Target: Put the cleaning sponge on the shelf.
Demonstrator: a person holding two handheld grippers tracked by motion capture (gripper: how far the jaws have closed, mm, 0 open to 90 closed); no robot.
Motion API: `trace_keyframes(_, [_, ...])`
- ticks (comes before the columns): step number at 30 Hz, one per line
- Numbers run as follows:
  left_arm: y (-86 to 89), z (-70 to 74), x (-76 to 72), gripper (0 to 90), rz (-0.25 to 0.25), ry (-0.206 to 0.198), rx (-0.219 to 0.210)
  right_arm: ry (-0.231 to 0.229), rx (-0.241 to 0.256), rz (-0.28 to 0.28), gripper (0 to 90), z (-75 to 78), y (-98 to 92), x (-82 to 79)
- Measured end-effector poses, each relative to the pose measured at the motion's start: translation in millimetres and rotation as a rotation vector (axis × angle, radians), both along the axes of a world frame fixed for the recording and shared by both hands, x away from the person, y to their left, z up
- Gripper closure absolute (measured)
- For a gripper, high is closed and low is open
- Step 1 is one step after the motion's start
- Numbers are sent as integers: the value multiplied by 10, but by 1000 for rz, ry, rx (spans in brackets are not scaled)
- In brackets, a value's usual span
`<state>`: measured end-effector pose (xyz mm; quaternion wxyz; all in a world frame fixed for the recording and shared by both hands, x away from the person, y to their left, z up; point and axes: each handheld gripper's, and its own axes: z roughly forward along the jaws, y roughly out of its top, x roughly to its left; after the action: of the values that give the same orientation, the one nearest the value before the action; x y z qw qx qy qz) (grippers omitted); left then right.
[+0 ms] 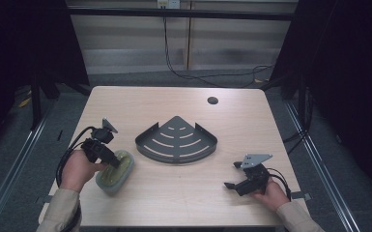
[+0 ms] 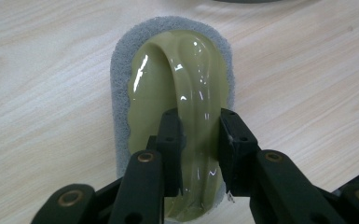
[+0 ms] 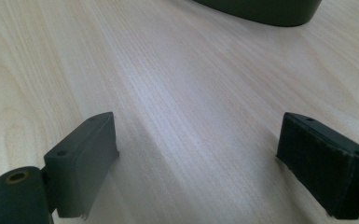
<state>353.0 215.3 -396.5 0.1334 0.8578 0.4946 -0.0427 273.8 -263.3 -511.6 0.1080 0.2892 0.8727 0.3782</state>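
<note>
A scrubbing sponge [image 1: 115, 171] with a grey foam base and a glossy olive-green plastic handle [image 2: 168, 56] lies flat on the table's front left. My left gripper [image 1: 113, 162] comes down on it from the left. In the left gripper view its two jaws press on either side of the handle's raised ridge, so the left gripper [image 2: 199, 135] is shut on it. My right gripper [image 1: 232, 175] rests low at the front right, open, with bare wood between its jaws in the right gripper view [image 3: 196, 140].
A dark grey fan-shaped corner shelf [image 1: 176, 140] with slots sits in the middle of the wooden table [image 1: 174, 198]; its edge shows at the top of the right gripper view [image 3: 261, 9]. A round cable hole [image 1: 212, 100] lies near the far edge.
</note>
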Motion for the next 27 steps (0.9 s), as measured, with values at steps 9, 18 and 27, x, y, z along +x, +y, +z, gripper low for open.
trace_keyframes(9, [-11,158,84,724,-9,-4,0,0,0,0,113,0,0,0])
trace_keyframes(18, [-66,283,165,724,-21,0,-11,2,0,-1,113,1,0,-2])
trace_keyframes(27, [-173,405,265,724,-47,1,-13,2,1,-3,113,1,1,-2])
